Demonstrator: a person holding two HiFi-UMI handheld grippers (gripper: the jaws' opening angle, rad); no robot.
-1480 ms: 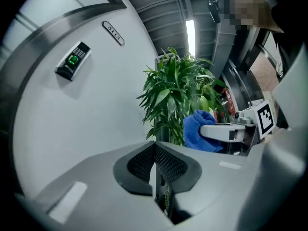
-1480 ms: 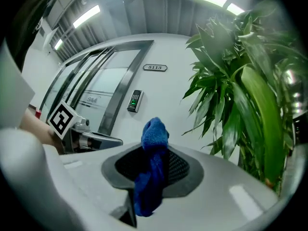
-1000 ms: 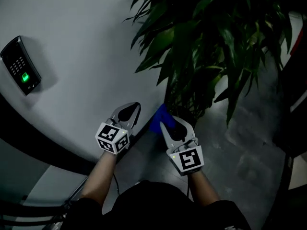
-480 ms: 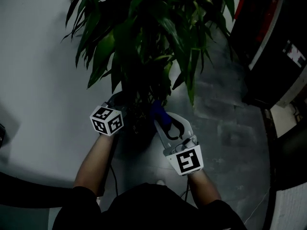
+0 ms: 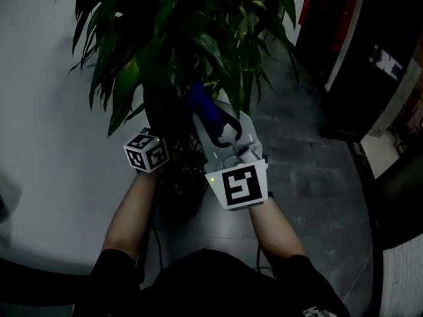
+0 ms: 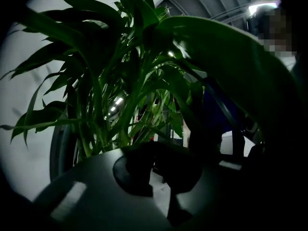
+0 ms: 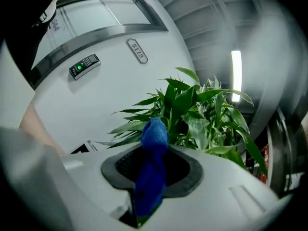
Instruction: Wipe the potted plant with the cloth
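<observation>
Right claw point(image 5: 209, 120) clenched on blue cloth point(image 5: 200, 103): soft, limp, light. Left claw point(image 6: 161, 150) looks closed among stems, seemingly empty, view dim. Potted plant point(image 5: 172, 38) at 12 o'clock. Leaves likely thin, bendy, tearable: support underneath, wipe lightly.

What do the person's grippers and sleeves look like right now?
The left gripper and right gripper are grey moulded shells with dark pads lining the jaw opening. Each carries a white cube printed with black square markers. The right one shows a small green light. The person wears dark sleeves that leave the forearms bare.
</observation>
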